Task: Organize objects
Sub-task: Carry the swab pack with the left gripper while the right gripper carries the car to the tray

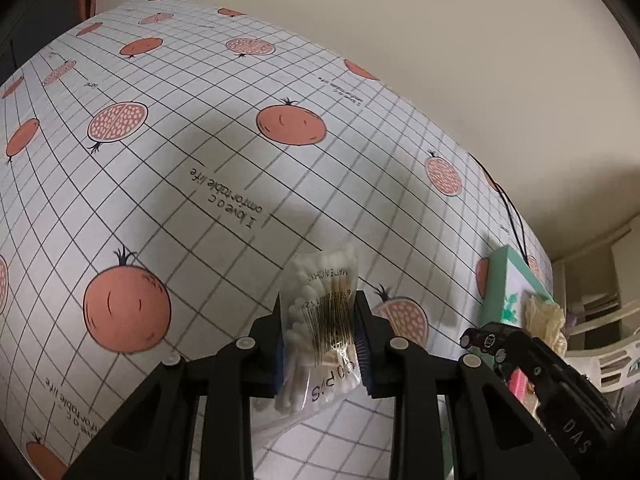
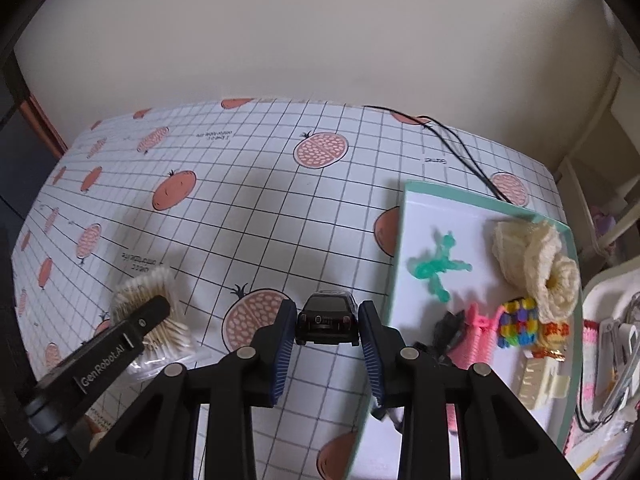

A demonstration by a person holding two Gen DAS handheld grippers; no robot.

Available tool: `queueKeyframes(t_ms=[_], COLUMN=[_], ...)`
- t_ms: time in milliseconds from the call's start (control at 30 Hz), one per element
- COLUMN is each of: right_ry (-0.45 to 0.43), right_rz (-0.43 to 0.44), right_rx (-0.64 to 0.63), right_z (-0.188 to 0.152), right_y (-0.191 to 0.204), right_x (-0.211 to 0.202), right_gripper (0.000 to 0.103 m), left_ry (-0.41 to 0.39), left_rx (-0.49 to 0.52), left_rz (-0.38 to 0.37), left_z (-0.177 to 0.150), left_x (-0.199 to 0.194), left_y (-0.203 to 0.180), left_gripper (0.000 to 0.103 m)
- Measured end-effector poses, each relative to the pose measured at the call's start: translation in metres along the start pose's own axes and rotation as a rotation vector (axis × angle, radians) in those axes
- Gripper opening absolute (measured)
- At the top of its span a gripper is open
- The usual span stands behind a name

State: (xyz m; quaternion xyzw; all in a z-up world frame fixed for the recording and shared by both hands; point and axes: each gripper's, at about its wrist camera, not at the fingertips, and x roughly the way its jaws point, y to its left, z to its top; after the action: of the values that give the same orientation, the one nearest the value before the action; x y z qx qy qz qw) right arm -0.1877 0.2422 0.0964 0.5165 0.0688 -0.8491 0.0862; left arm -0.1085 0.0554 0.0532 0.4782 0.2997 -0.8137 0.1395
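My left gripper [image 1: 319, 330] is shut on a clear bag of cotton swabs [image 1: 320, 320], held above the pomegranate-print tablecloth [image 1: 200, 160]. From the right wrist view the same bag of cotton swabs [image 2: 154, 320] shows at the lower left with one left finger across it. My right gripper [image 2: 327, 330] is shut on a small black toy car [image 2: 327, 322], which hangs over the tablecloth [image 2: 240, 208] just left of a mint-rimmed white tray [image 2: 404, 240]. In the left wrist view the toy car [image 1: 486, 338] and the right gripper's fingers appear at the lower right.
The tray holds a green rubber-band figure [image 2: 434, 268], cream knitted rolls [image 2: 536, 264], a multicoloured woven cube [image 2: 518, 322], pink pieces and a cream clip. A black cord [image 2: 460, 148] runs across the far right of the cloth. A white basket [image 2: 612, 340] stands right of the tray.
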Motion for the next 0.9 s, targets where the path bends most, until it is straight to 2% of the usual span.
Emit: queueKeyframes(t_ms=[200, 433, 733, 900], right_ry=[-0.04, -0.065, -0.075, -0.087], right_rz=[-0.011, -0.04, -0.082, -0.097], right_rx=[0.022, 0.075, 0.151, 0.178], right_z=[-0.01, -0.026, -0.049, -0.06], right_y=[-0.028, -0.074, -0.129, -0.146], right_x=[-0.031, -0.06, -0.074, -0.073], right_gripper=[0.034, 0.034, 0.034, 0.034], left_ry=[-0.017, -0.03, 0.019, 0.049], left_rx=[0.044, 0.153, 0.268, 0.335], left_rz=[-0.055, -0.137, -0.208, -0.211], left_z=[-0.012, -0.036, -0.077, -0.098], left_x=[-0.02, -0.04, -0.04, -0.032], left_y=[-0.025, -0.073, -0.126, -0.145], left_gripper=[0.03, 0.03, 0.03, 0.03])
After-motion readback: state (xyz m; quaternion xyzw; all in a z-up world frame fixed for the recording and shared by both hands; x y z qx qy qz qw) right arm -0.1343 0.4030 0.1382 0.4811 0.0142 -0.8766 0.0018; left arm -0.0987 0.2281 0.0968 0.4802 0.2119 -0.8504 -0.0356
